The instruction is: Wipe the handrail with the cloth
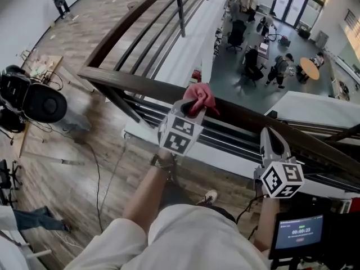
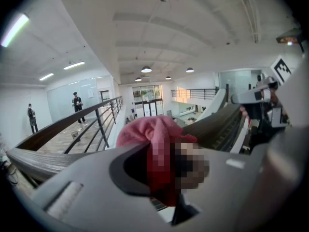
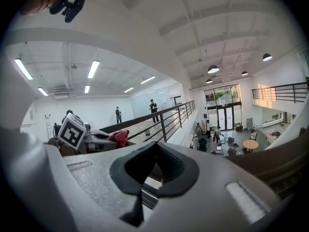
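Grey left gripper (image 1: 194, 110) (image 2: 166, 178): jaws clamped on the pink cloth (image 1: 199, 96) (image 2: 149, 132), marker cube facing up to the head camera.
Cloth: bunched wad, bulging past the jaw tips; lies over the top face of the handrail (image 1: 140, 86) (image 2: 38, 158), just right of the rail corner.
Right gripper (image 1: 269, 135) (image 3: 145, 192): jaws together, nothing between them. Tips sit at the near edge of the same rail, well right of the cloth; can't tell if they touch it.
Cross-check: right gripper view shows the cloth (image 3: 119, 137) at left, in the other gripper's jaws.
Handrail: dark wood, runs diagonally across the head view; a second run branches off from the corner toward top centre; dark metal bars beneath.
Arm (image 1: 149, 190): person's bare left forearm leads up to the left gripper.
Floor (image 1: 84, 145): wood planks, cables across it, black equipment (image 1: 39, 103) at left.
Beyond rail: lower hall (image 1: 270, 55) with people, chairs and a round table.
Screen (image 1: 299, 231): small lit display, bottom right.
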A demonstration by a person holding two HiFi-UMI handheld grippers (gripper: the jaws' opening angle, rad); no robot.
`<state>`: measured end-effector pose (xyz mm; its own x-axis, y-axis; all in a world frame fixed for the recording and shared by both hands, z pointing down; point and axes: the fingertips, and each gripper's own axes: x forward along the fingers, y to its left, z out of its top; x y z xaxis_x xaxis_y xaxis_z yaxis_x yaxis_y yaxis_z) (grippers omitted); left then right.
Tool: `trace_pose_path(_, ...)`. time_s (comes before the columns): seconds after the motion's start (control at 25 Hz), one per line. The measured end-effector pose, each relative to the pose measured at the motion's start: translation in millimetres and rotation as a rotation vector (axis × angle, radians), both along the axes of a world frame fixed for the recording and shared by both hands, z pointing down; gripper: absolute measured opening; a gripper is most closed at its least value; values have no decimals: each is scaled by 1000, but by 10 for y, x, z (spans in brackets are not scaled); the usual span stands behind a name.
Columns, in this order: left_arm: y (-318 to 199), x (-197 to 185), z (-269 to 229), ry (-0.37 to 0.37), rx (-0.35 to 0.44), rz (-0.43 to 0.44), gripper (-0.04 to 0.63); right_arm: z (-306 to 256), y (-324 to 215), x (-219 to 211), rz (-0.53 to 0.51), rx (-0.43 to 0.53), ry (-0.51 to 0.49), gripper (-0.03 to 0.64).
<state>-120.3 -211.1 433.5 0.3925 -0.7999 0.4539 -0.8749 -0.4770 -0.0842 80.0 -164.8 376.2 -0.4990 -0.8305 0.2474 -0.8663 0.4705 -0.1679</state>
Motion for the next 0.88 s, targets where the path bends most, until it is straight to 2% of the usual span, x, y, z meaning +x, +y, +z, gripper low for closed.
trace_pose_path(0.32, 57, -10, 110, -67, 22, -16, 97, 134, -14, -189, -74, -18, 37, 3)
trace_pose_path(0.52, 30, -37, 64, -19, 17, 2, 95, 115, -175, -549, -98, -16, 55, 3)
trace_pose_path(0.72, 51, -22, 35, 15, 3, 20, 96, 95, -244, -726, -87, -15, 68, 3)
trace_pose_path(0.88, 32, -299, 87, 22, 2, 6, 97, 154, -280, -956, -80, -20, 77, 3)
